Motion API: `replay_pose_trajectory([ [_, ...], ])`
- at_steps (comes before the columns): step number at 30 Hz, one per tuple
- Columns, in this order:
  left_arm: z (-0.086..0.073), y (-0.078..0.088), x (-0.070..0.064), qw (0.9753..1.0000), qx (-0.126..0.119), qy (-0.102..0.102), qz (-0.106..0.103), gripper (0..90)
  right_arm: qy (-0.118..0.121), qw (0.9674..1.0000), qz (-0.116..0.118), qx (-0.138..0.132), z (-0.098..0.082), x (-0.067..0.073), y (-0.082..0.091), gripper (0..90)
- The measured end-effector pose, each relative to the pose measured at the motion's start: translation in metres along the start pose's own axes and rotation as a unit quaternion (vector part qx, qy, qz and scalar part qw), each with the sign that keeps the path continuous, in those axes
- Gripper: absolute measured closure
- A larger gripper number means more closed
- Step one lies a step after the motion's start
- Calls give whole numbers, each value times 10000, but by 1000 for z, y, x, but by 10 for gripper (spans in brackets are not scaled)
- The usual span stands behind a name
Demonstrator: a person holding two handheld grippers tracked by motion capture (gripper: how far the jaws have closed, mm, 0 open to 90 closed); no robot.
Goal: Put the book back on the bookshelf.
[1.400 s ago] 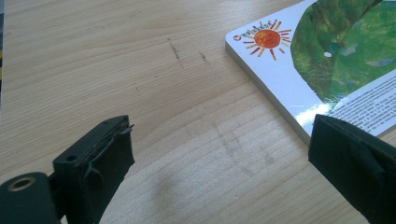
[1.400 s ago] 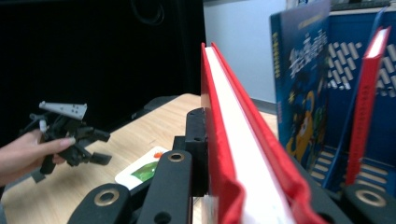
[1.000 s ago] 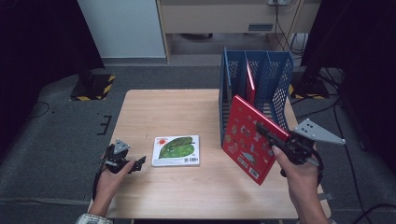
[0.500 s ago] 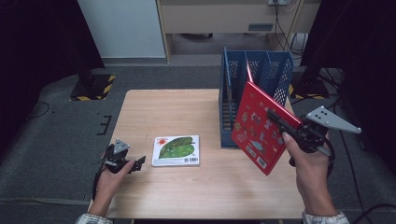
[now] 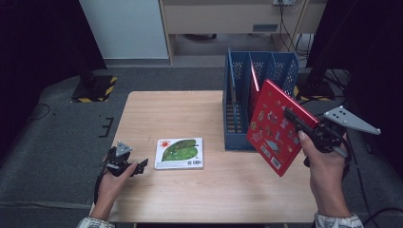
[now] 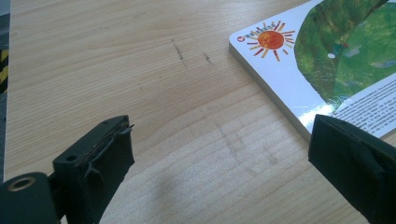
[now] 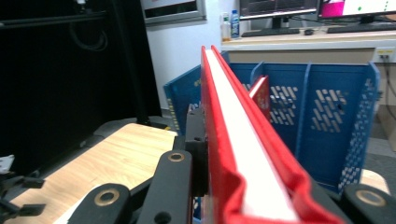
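My right gripper (image 5: 304, 126) pinches a red book (image 5: 278, 128), tilted in the air just in front of the blue rack (image 5: 259, 102). One red book (image 5: 254, 85) already stands in the rack; mine isn't slotted yet. Left of the rack, a green book (image 5: 179, 153) lies flat, untouched, beside my left gripper (image 5: 135, 167), jaws spread. The rack's dividers may catch the book.

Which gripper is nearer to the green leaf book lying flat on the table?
Left. The left gripper rests on the table just left of the green leaf book, jaws open, not touching it. The right gripper is far off to the right, clamped on the red book.
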State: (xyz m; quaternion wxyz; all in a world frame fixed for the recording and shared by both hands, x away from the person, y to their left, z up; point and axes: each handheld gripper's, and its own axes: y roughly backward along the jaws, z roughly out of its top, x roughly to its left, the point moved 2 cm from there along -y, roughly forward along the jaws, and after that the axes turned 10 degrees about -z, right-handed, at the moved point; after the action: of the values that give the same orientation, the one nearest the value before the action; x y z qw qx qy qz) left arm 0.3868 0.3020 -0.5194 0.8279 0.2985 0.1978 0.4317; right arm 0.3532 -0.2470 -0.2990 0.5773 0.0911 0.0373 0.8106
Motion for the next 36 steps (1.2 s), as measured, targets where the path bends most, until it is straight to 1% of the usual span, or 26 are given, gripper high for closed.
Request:
replay_pose_trajectory([
  [3, 0, 0, 0, 10000, -4, 1, -1, 57, 31, 9999, -116, 8, 1, -4, -2, 797],
  [7, 0, 0, 0, 10000, -9, 3, 4, 57, 41, 9998, -210, 29, 2, -8, -5, 797],
  [12, 0, -1, 0, 10000, -4, 10, 3, 56, 13, 9996, -285, 57, 4, -12, -10, 797],
  [18, 0, -1, 0, 10000, 0, 1, 15, 56, 65, 9992, -377, 81, 8, -15, -16, 797],
  [22, 0, -1, 0, 10000, -1, -7, 35, 56, 51, 9991, -424, 72, 11, -18, -20, 797],
  [28, 0, -1, 0, 10000, -6, -10, 37, 56, 56, 9987, -496, 77, 13, -19, -29, 797],
  [32, 0, -1, 0, 10000, -10, -20, 37, 56, 152, 9983, -549, 97, 16, -16, -36, 797],
  [36, 0, -1, 0, 10000, -10, -17, 42, 55, 194, 9979, -604, 109, 17, -16, -42, 797],
])
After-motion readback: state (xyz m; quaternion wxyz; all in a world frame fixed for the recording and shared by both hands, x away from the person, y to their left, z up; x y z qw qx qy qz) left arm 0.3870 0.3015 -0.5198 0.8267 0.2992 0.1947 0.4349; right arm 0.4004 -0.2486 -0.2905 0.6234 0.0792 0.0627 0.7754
